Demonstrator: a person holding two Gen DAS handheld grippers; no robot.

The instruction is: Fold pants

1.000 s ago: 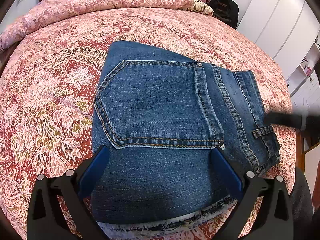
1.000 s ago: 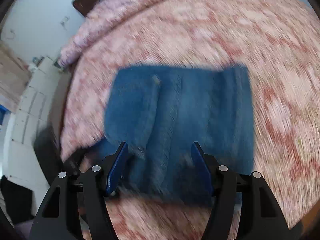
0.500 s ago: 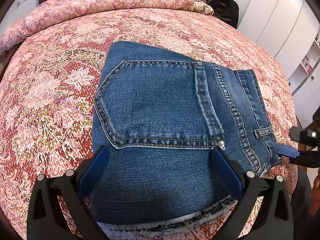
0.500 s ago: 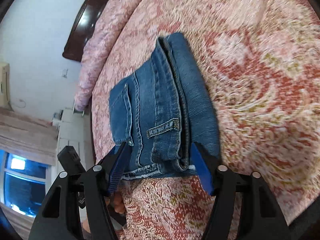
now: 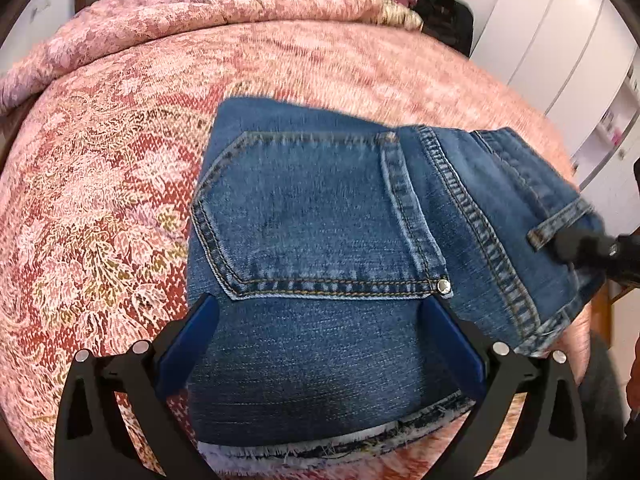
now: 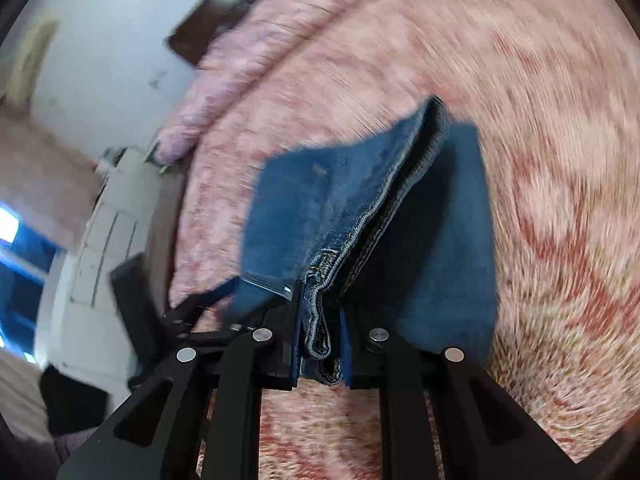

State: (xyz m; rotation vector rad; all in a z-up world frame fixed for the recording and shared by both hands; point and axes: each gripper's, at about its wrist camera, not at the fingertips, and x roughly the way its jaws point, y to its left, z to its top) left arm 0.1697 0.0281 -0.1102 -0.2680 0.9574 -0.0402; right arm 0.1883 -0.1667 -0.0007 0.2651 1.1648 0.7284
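One pair of jeans [image 5: 320, 240] on the bed [image 5: 100, 200]; left tongs [image 5: 320, 344] spread wide, holding nothing; right tongs [image 6: 320, 344] at three o'clock, clamped on its waistband.

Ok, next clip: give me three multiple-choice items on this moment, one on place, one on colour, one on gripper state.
1. Where do the jeans lie?
A. on a patterned bedspread
B. on a wooden floor
C. on a chair

2. What colour are the pads on the left gripper fingers?
A. red
B. blue
C. white

3. What is the right gripper doing?
A. hanging open above the bed
B. shut on nothing
C. shut on a folded edge of the jeans

Key: 1 A, pink and red fabric surrounds the denim; 2 B, both pads show blue; 3 C, denim is pinched between the closed fingers.
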